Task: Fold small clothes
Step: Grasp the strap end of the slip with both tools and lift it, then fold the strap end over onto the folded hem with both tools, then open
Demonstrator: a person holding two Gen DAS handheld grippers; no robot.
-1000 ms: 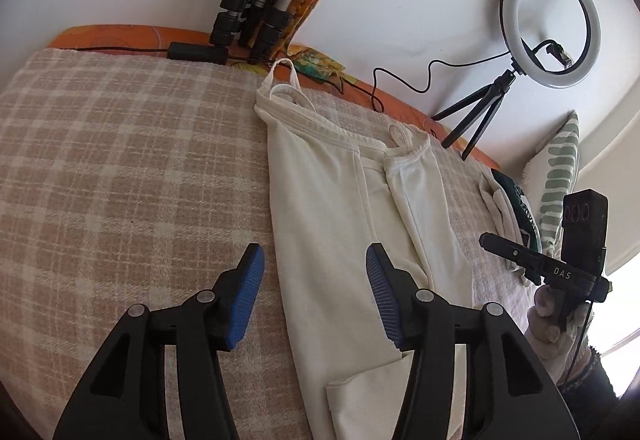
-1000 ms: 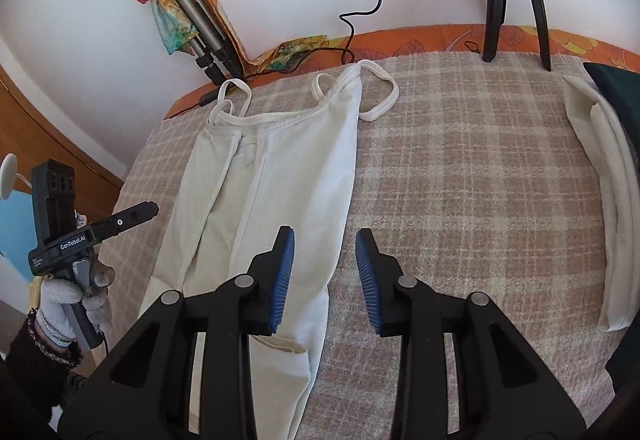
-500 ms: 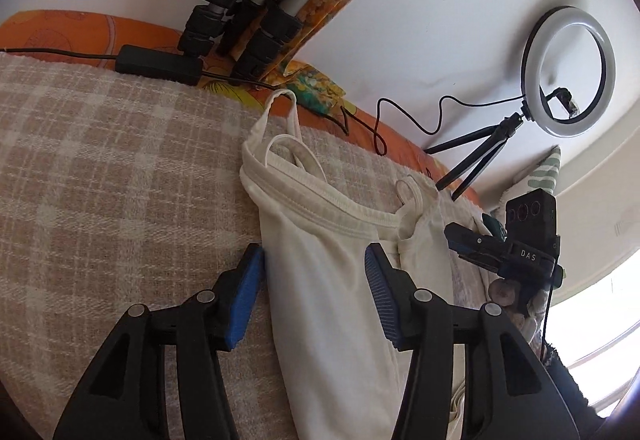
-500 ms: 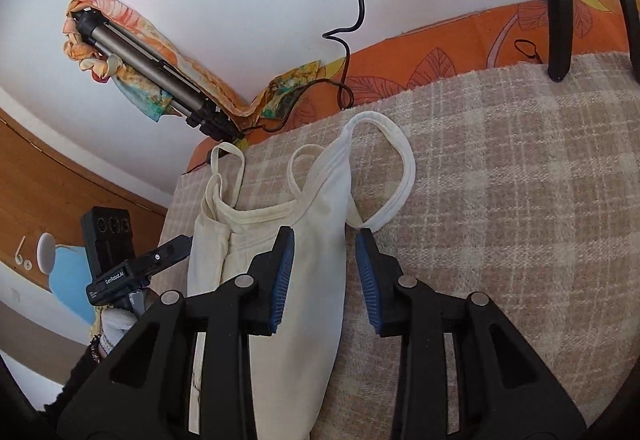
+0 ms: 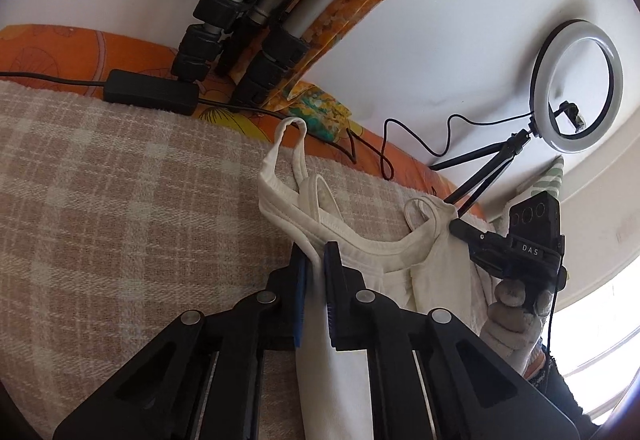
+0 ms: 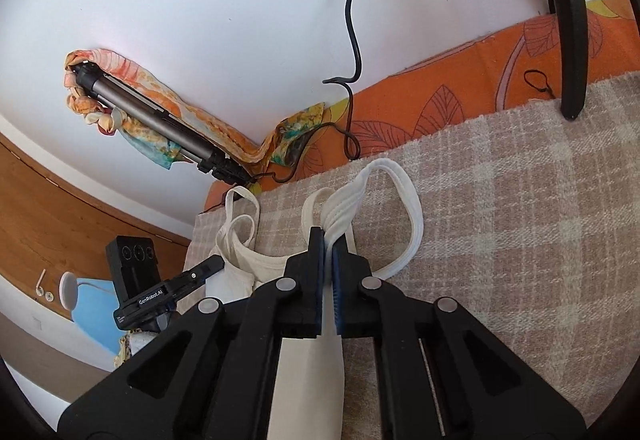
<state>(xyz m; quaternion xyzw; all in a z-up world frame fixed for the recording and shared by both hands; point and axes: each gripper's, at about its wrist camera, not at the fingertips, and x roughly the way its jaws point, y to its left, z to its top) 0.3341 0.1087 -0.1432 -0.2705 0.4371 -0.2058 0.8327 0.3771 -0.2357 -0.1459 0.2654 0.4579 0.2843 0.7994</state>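
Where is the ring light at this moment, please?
In the left wrist view, the ring light stands at the upper right on its tripod, against the white wall beyond the camisole.

Two close wrist views toward the wall — shared cream top (image 5: 384,256) (image 6: 256,260).

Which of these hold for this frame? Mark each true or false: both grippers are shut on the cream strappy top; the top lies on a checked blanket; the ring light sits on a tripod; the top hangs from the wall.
1. Both the left gripper and the right gripper are shut on the cream strappy top. True.
2. The top lies on a beige checked woven blanket. True.
3. The round white ring light lies flat on the blanket. False: it stands on a small black tripod.
4. The top hangs from the wall. False: it rests on the blanket.
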